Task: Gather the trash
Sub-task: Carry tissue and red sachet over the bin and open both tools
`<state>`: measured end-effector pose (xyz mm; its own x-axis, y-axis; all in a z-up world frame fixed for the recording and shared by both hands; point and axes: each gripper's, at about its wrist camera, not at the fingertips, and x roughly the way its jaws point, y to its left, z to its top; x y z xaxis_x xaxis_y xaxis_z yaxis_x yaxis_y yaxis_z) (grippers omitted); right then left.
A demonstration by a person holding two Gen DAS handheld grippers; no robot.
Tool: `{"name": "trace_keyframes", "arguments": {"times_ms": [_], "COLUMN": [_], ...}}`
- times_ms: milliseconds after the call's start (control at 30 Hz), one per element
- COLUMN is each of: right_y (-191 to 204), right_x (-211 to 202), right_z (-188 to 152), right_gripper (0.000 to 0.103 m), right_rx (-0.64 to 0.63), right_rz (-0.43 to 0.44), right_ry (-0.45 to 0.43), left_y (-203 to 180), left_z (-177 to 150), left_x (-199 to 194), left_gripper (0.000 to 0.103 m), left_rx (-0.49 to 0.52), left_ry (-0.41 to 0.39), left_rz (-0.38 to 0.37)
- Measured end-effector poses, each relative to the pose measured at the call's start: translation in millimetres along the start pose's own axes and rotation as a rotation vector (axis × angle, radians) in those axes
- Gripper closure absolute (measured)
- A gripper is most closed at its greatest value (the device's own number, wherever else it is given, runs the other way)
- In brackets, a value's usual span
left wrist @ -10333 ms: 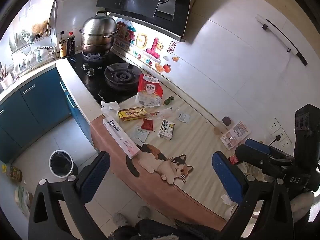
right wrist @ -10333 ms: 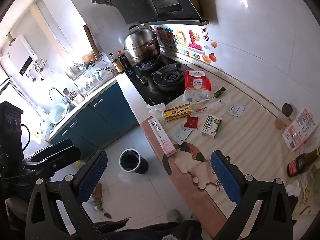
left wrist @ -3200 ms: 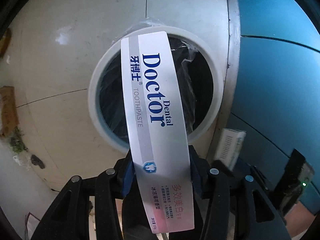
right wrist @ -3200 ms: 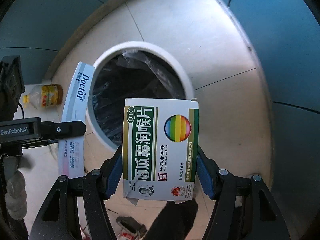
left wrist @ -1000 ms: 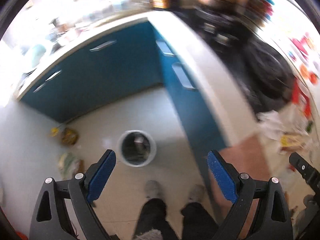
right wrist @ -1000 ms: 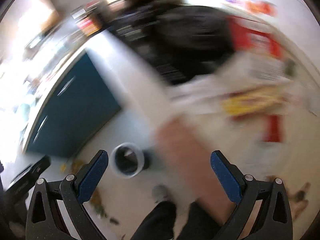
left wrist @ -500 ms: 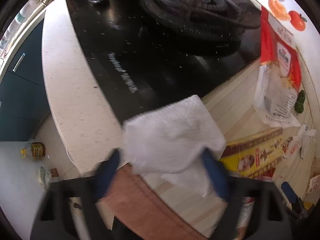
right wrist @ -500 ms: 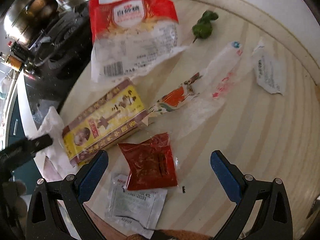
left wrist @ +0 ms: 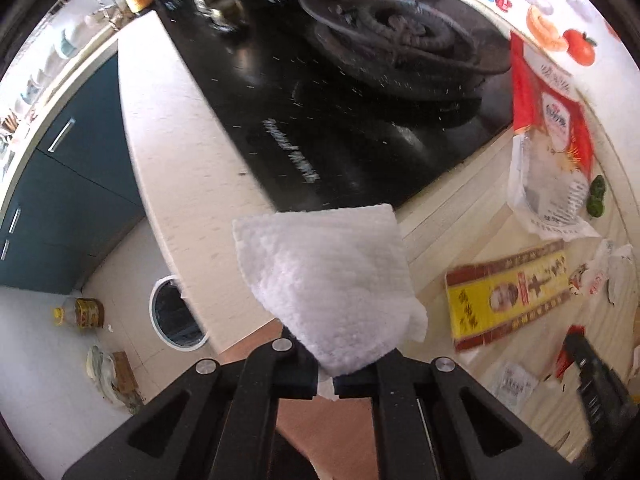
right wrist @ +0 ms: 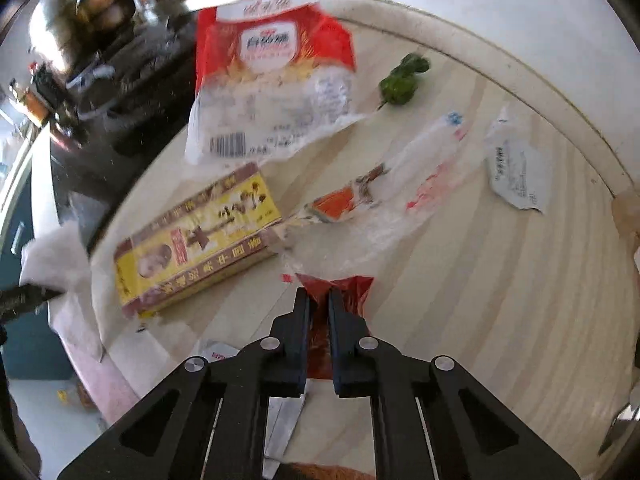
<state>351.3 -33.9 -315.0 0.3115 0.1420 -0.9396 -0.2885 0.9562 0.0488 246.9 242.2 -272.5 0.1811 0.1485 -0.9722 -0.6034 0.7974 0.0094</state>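
My left gripper (left wrist: pixel 326 376) is shut on a crumpled white tissue (left wrist: pixel 328 280), held above the counter's front edge; the tissue also shows at the left of the right wrist view (right wrist: pixel 52 256). My right gripper (right wrist: pixel 319 300) is shut on a red sauce packet (right wrist: pixel 344 288) on the striped mat. A yellow box (right wrist: pixel 196 236) lies left of it, also in the left wrist view (left wrist: pixel 508 296). A torn clear wrapper (right wrist: pixel 384 196), a red-and-white bag (right wrist: pixel 276 72) and a white sachet (right wrist: pixel 516 168) lie beyond. The white-rimmed bin (left wrist: pixel 176 316) stands on the floor below.
A black gas hob (left wrist: pixel 360 80) lies left of the mat. A green pepper (right wrist: pixel 402 80) sits near the back wall. Blue cabinets (left wrist: pixel 68 184) run under the counter. An oil bottle (left wrist: pixel 80 312) and scraps lie on the floor by the bin.
Both grippers were open half a second ago. The left has shut on the tissue and lifted it; the right has moved down and shut on the red packet.
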Motion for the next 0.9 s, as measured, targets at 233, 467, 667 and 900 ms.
{"name": "trace_keyframes", "arguments": {"times_ms": [233, 467, 667, 900], "right_y": [3.7, 65.8, 179.2, 351.7], "right_x": [-52.6, -105.2, -114.5, -20.5], "right_z": [2.3, -9.7, -39.7, -123.5], "right_gripper": [0.095, 0.095, 0.095, 0.095], "right_rx": [0.062, 0.049, -0.094, -0.301], "right_rz": [0.082, 0.216, 0.355, 0.459], "right_ry": [-0.044, -0.06, -0.03, 0.119], "left_y": [39.7, 106.8, 198.9, 348.2], "left_z": [-17.1, -34.9, -64.9, -128.3], "left_x": [-32.6, -54.4, -49.5, 50.1], "left_gripper": [0.101, 0.101, 0.101, 0.101], "left_rx": [-0.037, -0.104, -0.224, -0.438], "left_ry": [-0.064, -0.11, -0.076, 0.082], "left_rz": [-0.019, -0.044, -0.056, -0.022]}}
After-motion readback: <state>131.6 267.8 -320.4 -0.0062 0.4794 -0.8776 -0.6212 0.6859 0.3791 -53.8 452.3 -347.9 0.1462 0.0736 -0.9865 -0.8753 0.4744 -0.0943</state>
